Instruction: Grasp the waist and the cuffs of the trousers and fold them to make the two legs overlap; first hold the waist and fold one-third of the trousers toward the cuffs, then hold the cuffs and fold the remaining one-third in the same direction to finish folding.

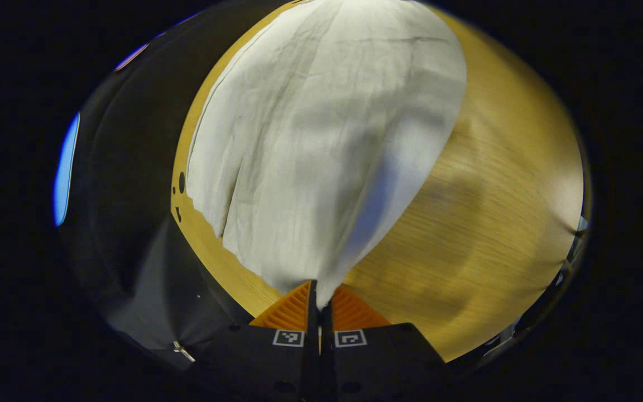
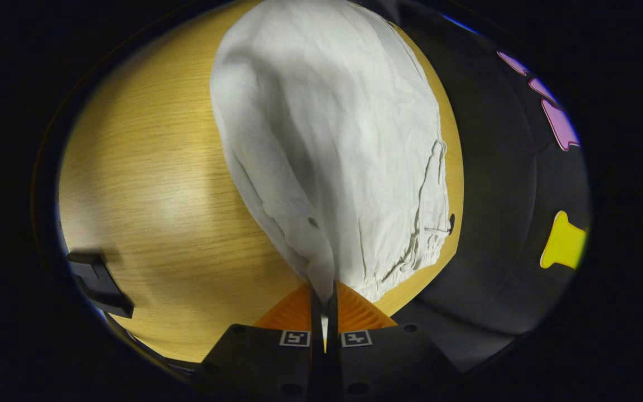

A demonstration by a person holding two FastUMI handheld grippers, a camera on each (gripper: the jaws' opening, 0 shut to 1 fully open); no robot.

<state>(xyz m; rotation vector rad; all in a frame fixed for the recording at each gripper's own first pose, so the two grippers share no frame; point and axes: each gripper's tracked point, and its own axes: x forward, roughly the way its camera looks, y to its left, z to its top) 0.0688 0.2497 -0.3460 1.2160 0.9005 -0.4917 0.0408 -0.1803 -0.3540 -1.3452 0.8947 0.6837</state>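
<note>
In the left gripper view:
Left gripper [image 1: 320, 301]: clenched on a pinch of pale cloth; both fingers press on the fabric that rises between them.
Trousers [image 1: 321, 128]: pale, wrinkled, spread forward from the gripper over the wooden surface [image 1: 494, 184]; the held end is lifted clear of the wood and casts a shadow beside it.
Held end: plain edge with no gathering visible; probably a cuff, though this cannot be confirmed.

In the right gripper view:
Right gripper [image 2: 324, 301]: clenched on a peak of the same cloth, pinched between both fingers.
Trousers, right side: a gathered, puckered band [image 2: 433, 223] lies just beside the grasp, near the surface edge; judged to be the waist.
Dark block [image 2: 98, 282]: rests on the surface, well apart from the cloth.

Step in hand: judged as the first fold, bringing one leg over the other.
Next move: carry both held points sideways together, keep the cloth taut, align the leg edges, then release.
</note>
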